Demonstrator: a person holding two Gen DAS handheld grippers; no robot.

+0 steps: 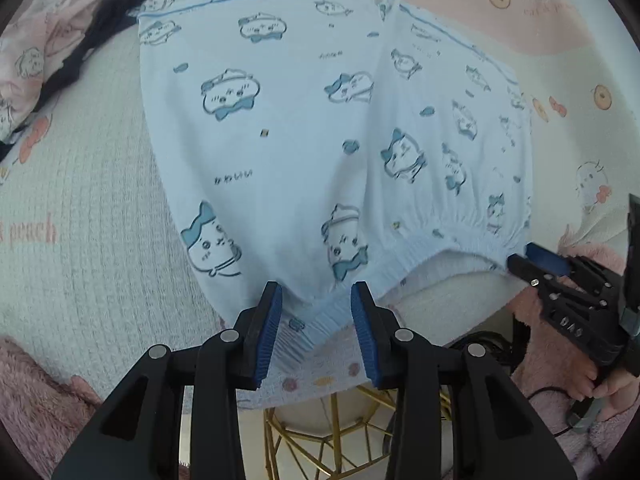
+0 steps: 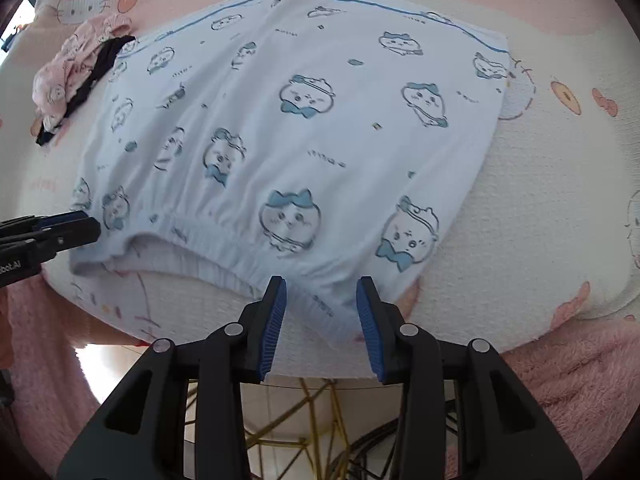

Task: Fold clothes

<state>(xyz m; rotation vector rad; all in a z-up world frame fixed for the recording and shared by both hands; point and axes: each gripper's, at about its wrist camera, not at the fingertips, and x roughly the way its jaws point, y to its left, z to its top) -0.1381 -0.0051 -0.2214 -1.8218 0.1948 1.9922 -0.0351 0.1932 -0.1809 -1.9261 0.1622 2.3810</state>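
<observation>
At six o'clock both the left gripper (image 1: 316, 320) and right gripper (image 2: 322, 316) stand spread over the waistband, pinching nothing. The blue shorts (image 2: 288, 128) lie flat toward twelve, seemingly unfolded; folding remains. A pink garment (image 2: 68, 76) waits at ten.

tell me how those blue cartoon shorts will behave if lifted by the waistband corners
The shorts look like thin, soft cotton, so they would probably hang limp and sag in the middle. The gathered waistband looks elastic and may stretch or bunch between grippers. They seem light, and could drag on the textured blanket rather than slide.
</observation>
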